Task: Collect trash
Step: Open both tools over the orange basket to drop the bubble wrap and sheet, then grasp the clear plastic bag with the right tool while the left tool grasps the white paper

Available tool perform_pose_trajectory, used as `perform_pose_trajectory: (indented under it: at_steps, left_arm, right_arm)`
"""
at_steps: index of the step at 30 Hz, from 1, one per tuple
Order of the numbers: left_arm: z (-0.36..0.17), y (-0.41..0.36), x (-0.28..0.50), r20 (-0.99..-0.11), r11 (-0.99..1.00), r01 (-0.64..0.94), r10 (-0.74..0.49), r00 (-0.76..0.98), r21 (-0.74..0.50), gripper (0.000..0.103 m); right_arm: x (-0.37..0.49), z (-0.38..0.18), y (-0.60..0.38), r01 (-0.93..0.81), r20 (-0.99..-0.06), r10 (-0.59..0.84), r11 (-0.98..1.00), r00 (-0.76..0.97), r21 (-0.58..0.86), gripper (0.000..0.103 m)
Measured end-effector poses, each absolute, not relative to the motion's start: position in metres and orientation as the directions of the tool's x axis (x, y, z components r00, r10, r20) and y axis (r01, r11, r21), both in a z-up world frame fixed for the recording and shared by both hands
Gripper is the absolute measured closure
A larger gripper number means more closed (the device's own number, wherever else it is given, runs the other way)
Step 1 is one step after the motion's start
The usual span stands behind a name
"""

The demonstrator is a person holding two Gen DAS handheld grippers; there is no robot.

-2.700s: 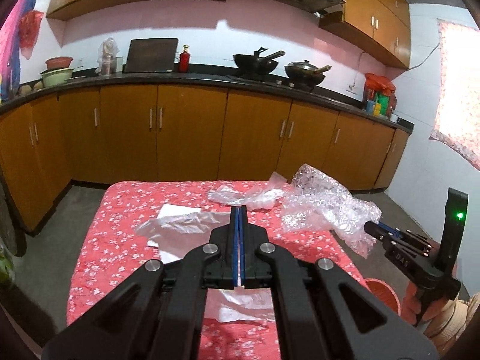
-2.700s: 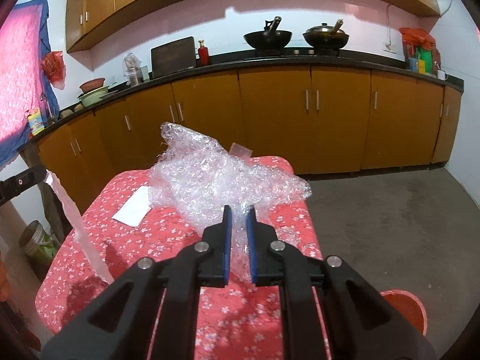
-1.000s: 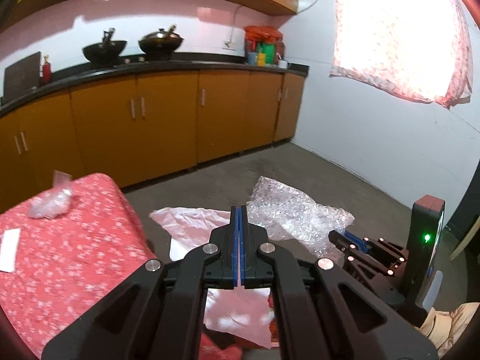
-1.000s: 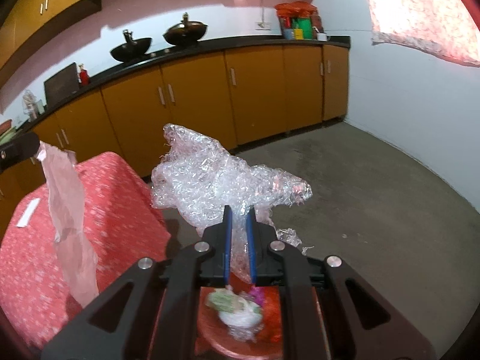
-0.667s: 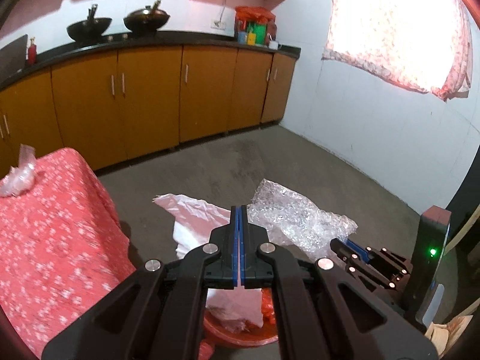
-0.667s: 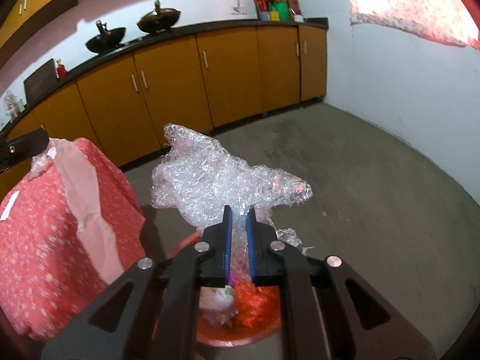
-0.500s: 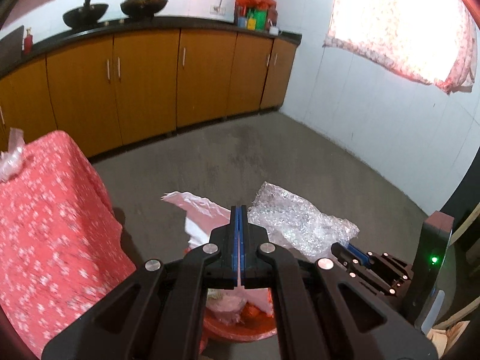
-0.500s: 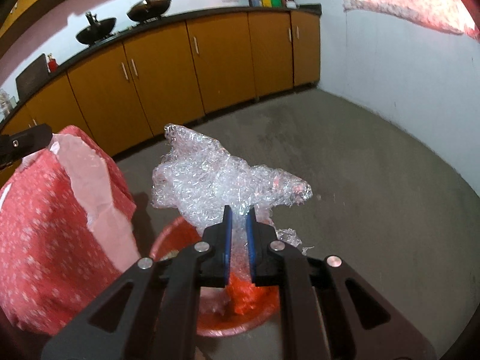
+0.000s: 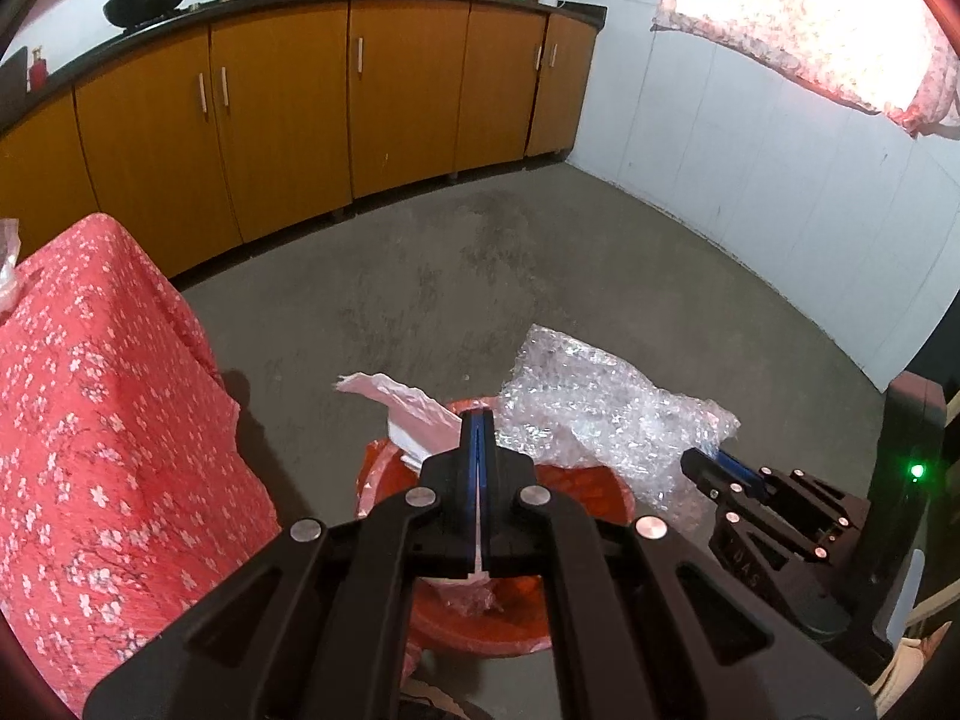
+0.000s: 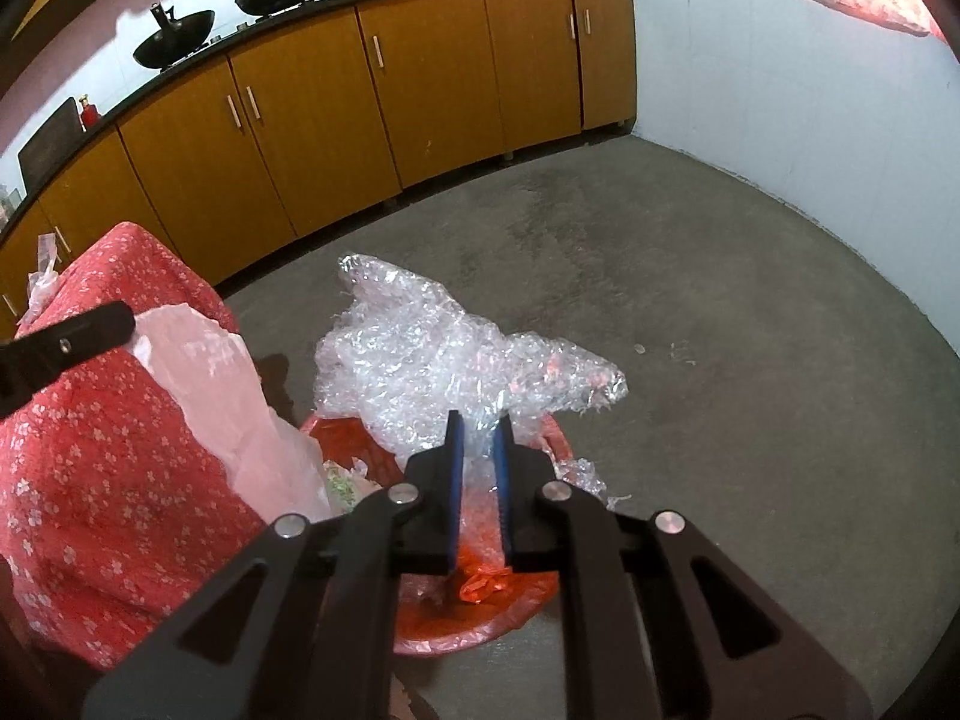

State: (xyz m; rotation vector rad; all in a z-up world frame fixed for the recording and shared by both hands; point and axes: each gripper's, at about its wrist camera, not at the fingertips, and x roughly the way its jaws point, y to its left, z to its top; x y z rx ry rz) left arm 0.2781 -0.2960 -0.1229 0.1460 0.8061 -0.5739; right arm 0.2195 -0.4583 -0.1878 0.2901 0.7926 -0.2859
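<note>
While both loads are hanging over the red bin (image 10: 528, 603), the left gripper (image 9: 478, 438) is pinching a plastic bag (image 9: 414, 405), the right gripper (image 10: 478, 438) clamping bubble wrap (image 10: 444, 354); releasing remains, plus clear scrap (image 9: 7, 267) at the desk's (image 9: 90, 396) far edge.

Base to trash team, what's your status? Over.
Left tongs shut on thin pink plastic sheet. Right tongs shut on clear bubble wrap. Both over round red bin. Nothing blocking.
</note>
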Motion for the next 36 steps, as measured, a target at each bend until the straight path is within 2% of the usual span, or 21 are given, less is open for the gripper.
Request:
perform_pose_trajectory:
  at_steps: [5,7,9,12,16,22,25,29,30,36]
  left_arm:
    - [-0.133,-0.306,0.275,-0.742,0.838,0.539,-0.417,0.524,-0.09,0.103]
    - [-0.137,-0.307,0.274,-0.75,0.839,0.535,-0.417,0.513,-0.101,0.103]
    - [-0.14,-0.306,0.274,-0.757,0.839,0.534,-0.417,0.502,-0.108,0.101]
    - [-0.14,-0.302,0.275,-0.76,0.844,0.524,-0.414,0.501,-0.114,0.095]
    - [-0.133,-0.292,0.276,-0.751,0.857,0.501,-0.408,0.519,-0.119,0.08]
    - [-0.112,-0.26,0.276,-0.722,0.873,0.473,-0.404,0.561,-0.12,0.08]
    - [-0.098,-0.236,0.275,-0.705,0.89,0.443,-0.386,0.596,-0.113,0.074]
    - [-0.077,-0.178,0.277,-0.681,0.925,0.369,-0.327,0.656,-0.089,0.072]
    - [-0.073,-0.162,0.277,-0.677,0.936,0.341,-0.304,0.671,-0.082,0.068]
    - [-0.062,-0.046,0.294,-0.645,0.993,0.116,-0.07,0.761,0.03,0.06]
  right_arm:
    - [0.226,-0.196,-0.459,0.339,-0.745,-0.106,0.926,0.658,0.168,0.086]
    - [0.225,-0.197,-0.458,0.334,-0.744,-0.103,0.927,0.66,0.169,0.074]
    - [0.222,-0.197,-0.46,0.334,-0.742,-0.104,0.927,0.662,0.168,0.071]
    - [0.219,-0.197,-0.463,0.349,-0.745,-0.116,0.923,0.657,0.164,0.071]
    - [0.216,-0.192,-0.469,0.376,-0.744,-0.137,0.912,0.654,0.163,0.071]
    - [0.218,-0.176,-0.463,0.362,-0.726,-0.143,0.919,0.672,0.154,0.071]
    - [0.226,-0.16,-0.447,0.32,-0.708,-0.129,0.937,0.694,0.143,0.071]
    - [0.249,-0.133,-0.413,0.241,-0.681,-0.081,0.96,0.728,0.143,0.071]
    - [0.258,-0.124,-0.399,0.207,-0.672,-0.055,0.967,0.739,0.148,0.07]
    - [0.31,-0.082,-0.31,0.025,-0.627,0.09,0.985,0.774,0.173,0.059]
